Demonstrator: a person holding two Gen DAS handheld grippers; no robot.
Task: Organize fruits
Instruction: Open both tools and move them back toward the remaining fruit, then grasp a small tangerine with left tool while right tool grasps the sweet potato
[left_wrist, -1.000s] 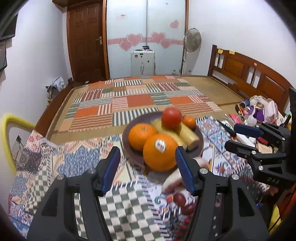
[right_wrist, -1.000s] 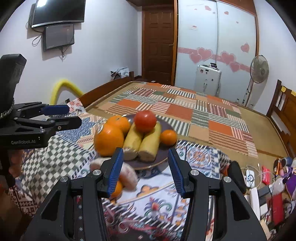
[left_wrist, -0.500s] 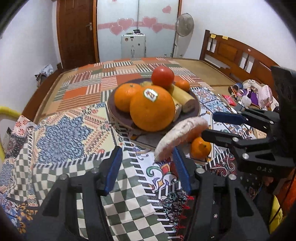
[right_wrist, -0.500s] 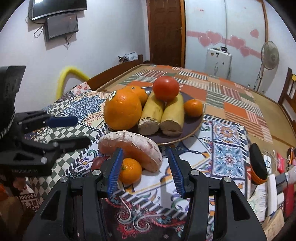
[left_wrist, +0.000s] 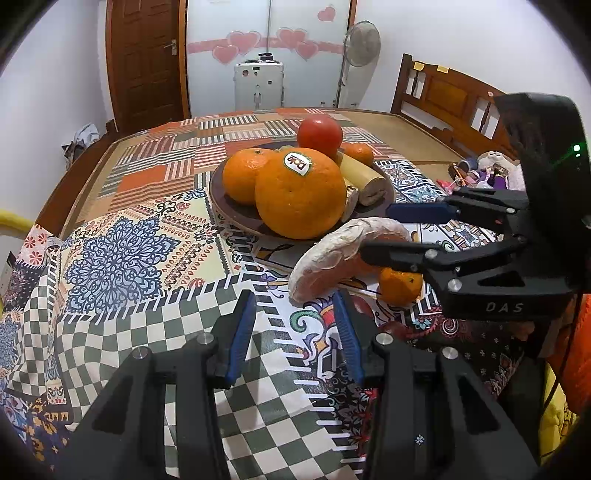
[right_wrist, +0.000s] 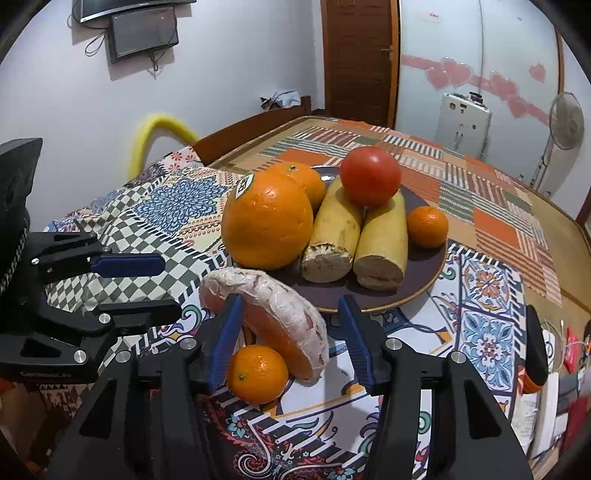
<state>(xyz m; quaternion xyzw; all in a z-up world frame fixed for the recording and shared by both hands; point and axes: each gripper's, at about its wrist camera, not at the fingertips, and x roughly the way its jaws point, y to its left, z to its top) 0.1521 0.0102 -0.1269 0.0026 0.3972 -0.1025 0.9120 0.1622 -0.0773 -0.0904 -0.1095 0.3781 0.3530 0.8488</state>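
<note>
A dark plate (right_wrist: 424, 284) holds a big stickered orange (right_wrist: 266, 221), a smaller orange (right_wrist: 303, 179), two yellow fruit pieces (right_wrist: 336, 232), a red tomato (right_wrist: 369, 175) and a small tangerine (right_wrist: 427, 226). In front of it on the cloth lie a pale pinkish pomelo wedge (right_wrist: 273, 310) and a loose tangerine (right_wrist: 257, 373). My right gripper (right_wrist: 291, 343) is open around the wedge and the tangerine. My left gripper (left_wrist: 295, 332) is open and empty, just short of the wedge (left_wrist: 332, 254). The plate (left_wrist: 229, 210) and the big orange (left_wrist: 300, 195) lie beyond it.
A patterned patchwork cloth (left_wrist: 122, 251) covers the table. Clutter of small items lies at the table's right edge (right_wrist: 554, 354). A bed headboard (left_wrist: 450, 99), a fan (left_wrist: 360, 40) and a wooden door (left_wrist: 147, 62) stand behind.
Both grippers have moved down and closer to the table. The right gripper's open fingers have come around the wedge and the loose tangerine. The left has neared the wedge.
</note>
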